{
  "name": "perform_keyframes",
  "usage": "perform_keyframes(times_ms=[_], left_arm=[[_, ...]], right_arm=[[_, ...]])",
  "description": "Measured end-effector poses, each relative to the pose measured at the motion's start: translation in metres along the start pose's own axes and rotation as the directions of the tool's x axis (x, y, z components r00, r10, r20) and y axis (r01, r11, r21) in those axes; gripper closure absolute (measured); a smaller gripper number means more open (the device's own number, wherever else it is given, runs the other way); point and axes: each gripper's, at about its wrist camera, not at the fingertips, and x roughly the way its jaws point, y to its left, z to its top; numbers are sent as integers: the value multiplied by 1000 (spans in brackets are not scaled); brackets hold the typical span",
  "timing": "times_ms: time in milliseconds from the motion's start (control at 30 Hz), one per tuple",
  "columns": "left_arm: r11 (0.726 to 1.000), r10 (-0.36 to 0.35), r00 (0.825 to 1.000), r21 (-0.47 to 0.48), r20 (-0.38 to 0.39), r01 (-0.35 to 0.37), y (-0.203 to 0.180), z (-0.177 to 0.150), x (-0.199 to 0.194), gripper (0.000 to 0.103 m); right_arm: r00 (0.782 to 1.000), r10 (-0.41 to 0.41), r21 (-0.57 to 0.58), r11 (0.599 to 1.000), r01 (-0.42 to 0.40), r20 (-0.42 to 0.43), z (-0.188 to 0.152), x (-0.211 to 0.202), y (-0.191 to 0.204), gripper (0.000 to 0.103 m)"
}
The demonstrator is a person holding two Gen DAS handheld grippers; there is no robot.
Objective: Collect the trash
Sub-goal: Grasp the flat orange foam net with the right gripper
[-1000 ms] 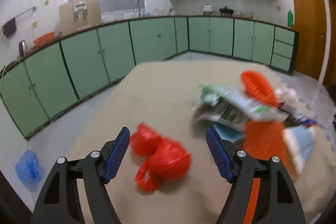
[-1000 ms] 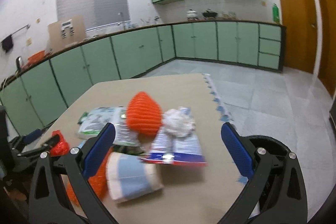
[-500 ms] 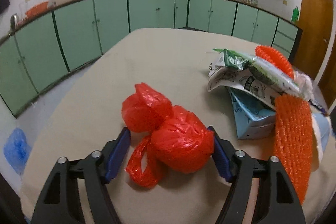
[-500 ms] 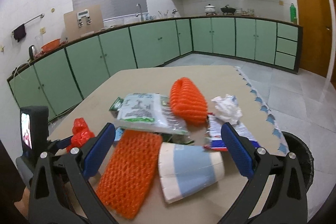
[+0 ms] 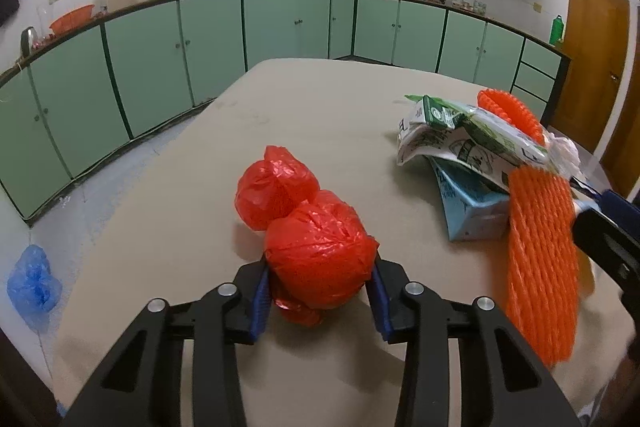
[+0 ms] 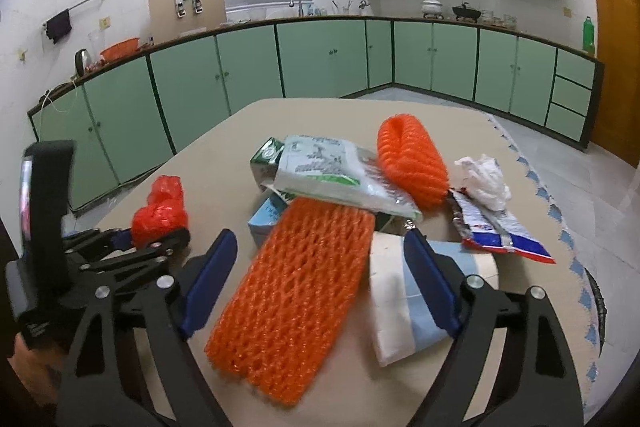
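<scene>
Down on the tan table [image 5: 328, 107], the left gripper [image 5: 320, 297] is closing on a red plastic bag [image 5: 308, 231] tied into two lumps. Its blue pads [image 5: 259, 301] touch both sides of the near lump and squeeze it.

Over by the trash pile, the right gripper [image 6: 320, 279] is closing too, but its blue pads [image 6: 210, 281] are still apart. A flat orange foam net [image 6: 296, 291] and a white and blue paper cup [image 6: 404, 303] lie between them, not pinched. Behind sit a green milk carton [image 6: 268, 157], a rolled orange net [image 6: 412, 163], a crumpled tissue [image 6: 484, 179] and a snack wrapper [image 6: 500, 227].
</scene>
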Motion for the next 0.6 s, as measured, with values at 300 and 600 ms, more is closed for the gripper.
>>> perform_keyframes(times_ms=[300, 600], left_arm=[[1000, 12, 1000, 13, 7, -12, -9, -6, -7, 62], [999, 22, 1000, -33, 21, -21, -6, -8, -5, 62]], right_arm=[[999, -6, 16, 1000, 6, -33, -2, 18, 4, 25], [998, -8, -20, 1000, 7, -56, -8, 31, 11, 48]])
